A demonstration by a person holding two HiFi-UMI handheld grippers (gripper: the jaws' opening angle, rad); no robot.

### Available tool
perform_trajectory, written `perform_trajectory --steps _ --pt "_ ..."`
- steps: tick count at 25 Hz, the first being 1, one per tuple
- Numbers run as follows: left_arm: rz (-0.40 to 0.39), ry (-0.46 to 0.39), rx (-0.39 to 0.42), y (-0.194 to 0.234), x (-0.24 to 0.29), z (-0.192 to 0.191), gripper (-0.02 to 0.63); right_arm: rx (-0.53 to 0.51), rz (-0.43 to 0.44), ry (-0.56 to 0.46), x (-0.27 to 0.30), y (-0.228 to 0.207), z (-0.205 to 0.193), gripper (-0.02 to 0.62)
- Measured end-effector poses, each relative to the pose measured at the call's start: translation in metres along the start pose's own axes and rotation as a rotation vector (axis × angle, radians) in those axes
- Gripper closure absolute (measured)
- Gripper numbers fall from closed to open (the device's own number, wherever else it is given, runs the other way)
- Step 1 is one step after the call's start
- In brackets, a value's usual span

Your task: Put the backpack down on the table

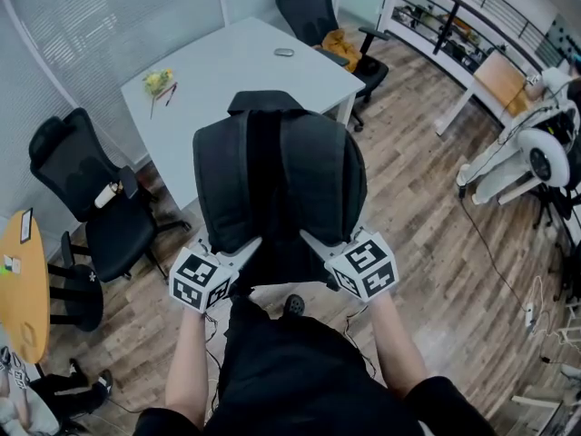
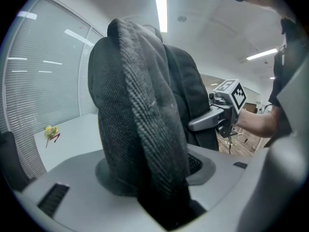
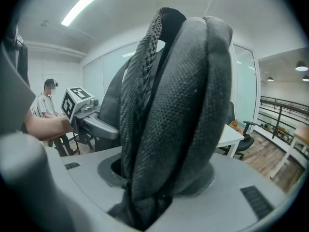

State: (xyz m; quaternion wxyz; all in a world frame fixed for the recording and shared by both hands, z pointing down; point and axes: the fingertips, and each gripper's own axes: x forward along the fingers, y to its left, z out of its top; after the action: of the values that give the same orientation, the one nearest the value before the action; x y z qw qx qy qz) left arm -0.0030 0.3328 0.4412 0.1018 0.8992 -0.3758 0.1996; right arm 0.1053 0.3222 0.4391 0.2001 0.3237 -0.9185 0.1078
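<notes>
I hold a black backpack (image 1: pixel 277 175) upright in the air, its back panel and straps facing me, just in front of the near edge of the white table (image 1: pixel 236 71). My left gripper (image 1: pixel 238 254) is shut on the left shoulder strap (image 2: pixel 145 129), which fills the gap between its jaws. On the right shoulder strap (image 3: pixel 169 110) my right gripper (image 1: pixel 320 246) is shut in the same way. Each gripper view shows the other gripper across the pack: the right gripper (image 2: pixel 212 117) and the left gripper (image 3: pixel 91 122). The pack's underside is hidden.
On the table lie a yellow-green item (image 1: pixel 159 81) and a small dark object (image 1: pixel 284 53). Black office chairs stand at the left (image 1: pixel 91 207) and beyond the table (image 1: pixel 318 16). A round wooden table (image 1: pixel 23 289) is at far left, a white robot (image 1: pixel 536 153) at right. A person (image 3: pixel 48 103) stands behind.
</notes>
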Motion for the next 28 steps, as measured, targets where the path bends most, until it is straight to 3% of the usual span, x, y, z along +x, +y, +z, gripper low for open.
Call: perform_trajectory --steps 18,28 --pt "-0.04 0.016 -0.024 0.017 0.021 -0.006 0.387 0.036 -0.016 0.033 0.017 -0.017 -0.005 0.39" --pt "-0.053 0.038 -0.055 0.078 0.049 -0.002 0.387 0.055 -0.009 0.066 0.072 -0.049 0.014 0.39"
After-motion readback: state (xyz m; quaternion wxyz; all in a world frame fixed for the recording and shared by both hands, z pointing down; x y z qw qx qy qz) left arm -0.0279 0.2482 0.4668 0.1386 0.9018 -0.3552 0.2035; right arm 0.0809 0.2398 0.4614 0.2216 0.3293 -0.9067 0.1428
